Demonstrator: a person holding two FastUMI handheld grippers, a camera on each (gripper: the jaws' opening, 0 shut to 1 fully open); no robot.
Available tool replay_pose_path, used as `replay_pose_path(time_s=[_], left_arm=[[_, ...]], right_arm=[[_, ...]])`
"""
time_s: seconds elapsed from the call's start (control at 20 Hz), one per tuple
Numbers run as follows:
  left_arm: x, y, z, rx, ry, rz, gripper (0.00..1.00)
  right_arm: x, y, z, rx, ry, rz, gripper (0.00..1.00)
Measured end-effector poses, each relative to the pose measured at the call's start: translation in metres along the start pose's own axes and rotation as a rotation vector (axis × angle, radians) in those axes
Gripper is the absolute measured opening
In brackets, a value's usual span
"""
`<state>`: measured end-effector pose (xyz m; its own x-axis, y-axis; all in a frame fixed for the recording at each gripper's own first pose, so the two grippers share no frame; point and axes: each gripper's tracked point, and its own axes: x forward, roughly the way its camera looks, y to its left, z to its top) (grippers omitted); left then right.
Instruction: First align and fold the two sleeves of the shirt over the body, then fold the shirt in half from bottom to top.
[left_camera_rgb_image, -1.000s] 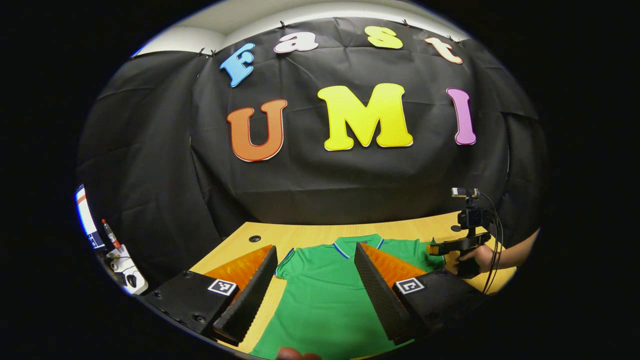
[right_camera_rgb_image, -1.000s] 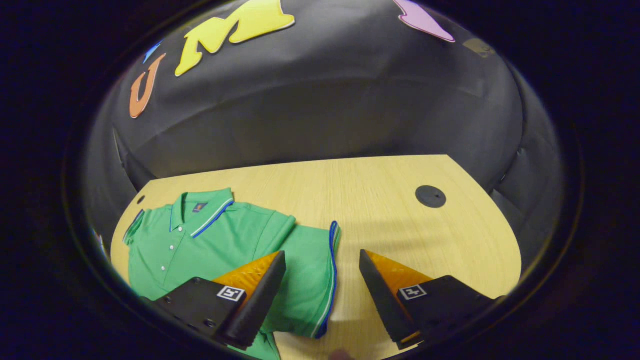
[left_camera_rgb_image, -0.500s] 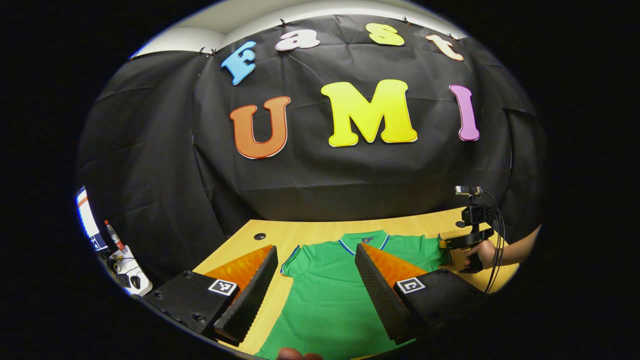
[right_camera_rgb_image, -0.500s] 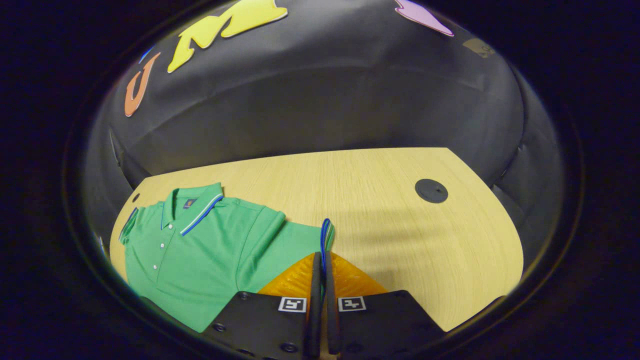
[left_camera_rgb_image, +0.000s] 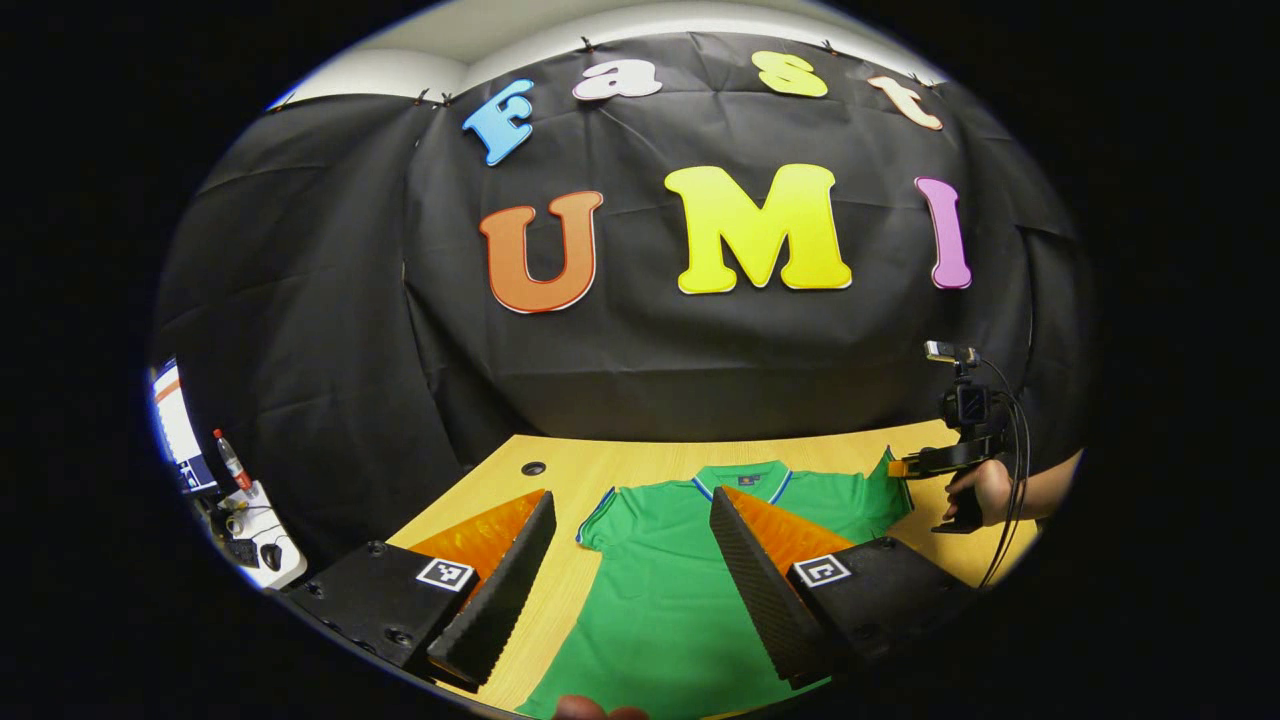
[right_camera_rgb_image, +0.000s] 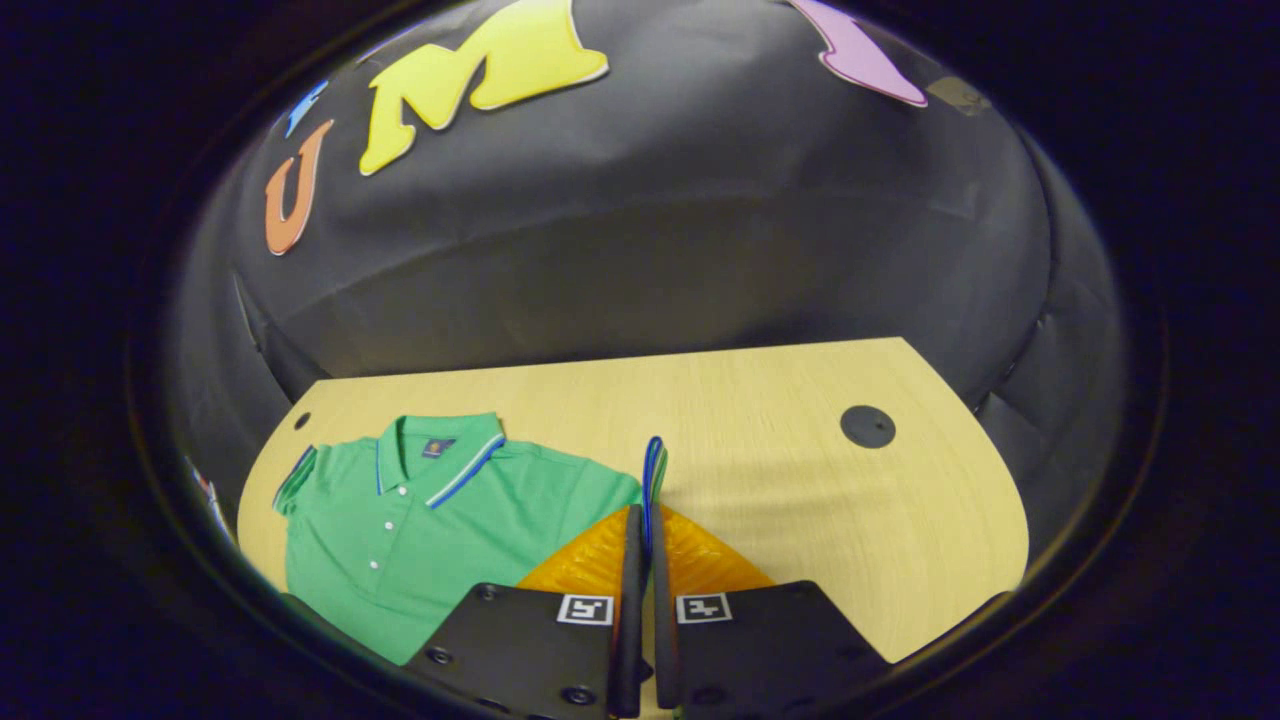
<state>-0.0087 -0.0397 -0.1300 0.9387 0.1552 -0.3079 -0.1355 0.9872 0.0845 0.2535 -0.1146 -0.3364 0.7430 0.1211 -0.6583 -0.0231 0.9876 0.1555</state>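
1. Now the right tongs (right_camera_rgb_image: 640, 600) are staying clamped on the sleeve (right_camera_rgb_image: 652, 470), both fingers pressing on its blue-trimmed cuff; a second ago they were standing wide over it, so the grasp is fresh.
2. Since half a second ago that cuff is riding higher, standing upright off the bench (right_camera_rgb_image: 800, 420), which I am reading as the lift that starts the fold of this sleeve over the body.
3. Nearer in the left gripper view, the left tongs (left_camera_rgb_image: 625, 580) are still hanging wide apart above the shirt (left_camera_rgb_image: 660, 600), holding nothing and touching nothing that I can make out.
4. Farther off in that view, the right tongs (left_camera_rgb_image: 900, 467) and the hand (left_camera_rgb_image: 975, 490) gripping them are drawing the sleeve tip up at the shirt's far corner.
5. Beyond, the shirt is lying flat on the bench, collar toward the wall; the other sleeve (left_camera_rgb_image: 598, 505) is lying spread, so both folds are yet undone.
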Motion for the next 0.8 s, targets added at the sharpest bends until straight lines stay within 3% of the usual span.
replay_pose_path(time_s=[0.5, 0.8], left_arm=[[-0.012, 0.041, -0.018, -0.079, 0.02, 0.061, 1.0], [-0.017, 0.085, -0.029, -0.1, 0.031, 0.119, 1.0]], right_arm=[[-0.009, 0.109, 0.008, -0.089, 0.012, 0.085, 0.08], [-0.004, 0.142, -0.001, -0.096, 0.049, 0.069, 0.11]])
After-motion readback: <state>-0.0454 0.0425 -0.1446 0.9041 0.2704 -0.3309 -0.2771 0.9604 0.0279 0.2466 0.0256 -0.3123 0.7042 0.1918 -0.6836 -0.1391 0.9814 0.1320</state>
